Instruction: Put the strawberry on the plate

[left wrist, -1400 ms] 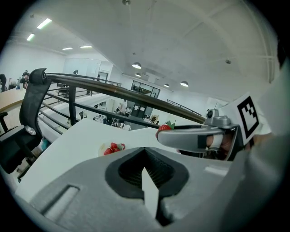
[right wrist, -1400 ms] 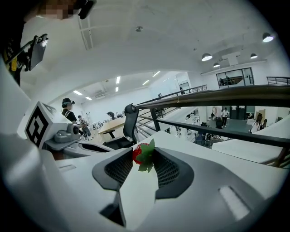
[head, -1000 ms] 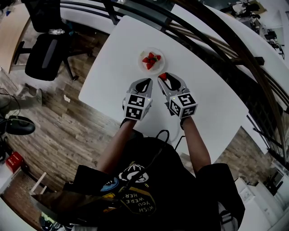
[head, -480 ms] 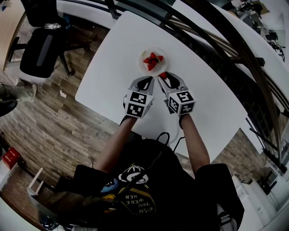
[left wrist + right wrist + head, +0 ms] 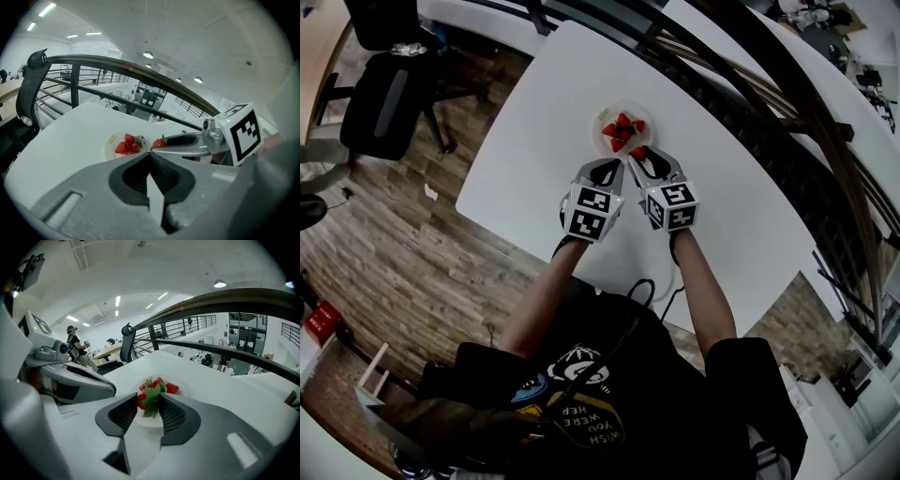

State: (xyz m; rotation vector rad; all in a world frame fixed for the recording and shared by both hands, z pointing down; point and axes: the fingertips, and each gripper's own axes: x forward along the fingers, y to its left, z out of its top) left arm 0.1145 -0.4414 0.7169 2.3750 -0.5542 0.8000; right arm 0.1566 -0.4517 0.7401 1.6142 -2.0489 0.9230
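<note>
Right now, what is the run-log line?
right hand-held gripper: shut on red strawberry | left hand-held gripper: shut, empty | round white plate: other strawberries

The left gripper [image 5: 602, 171] and right gripper [image 5: 645, 159] are light grey, with black ribbed pads [image 5: 174, 416]. Each carries a white cube [image 5: 587, 212] printed with black square markers. On the right one's cube a small green light [image 5: 228, 121] glows, and a silver bolt [image 5: 213, 135] sits beside it. A thin black cable [image 5: 639, 280] loops near the wrists. The person wears a black short-sleeved T-shirt [image 5: 619, 375] with yellow and white print.
</note>
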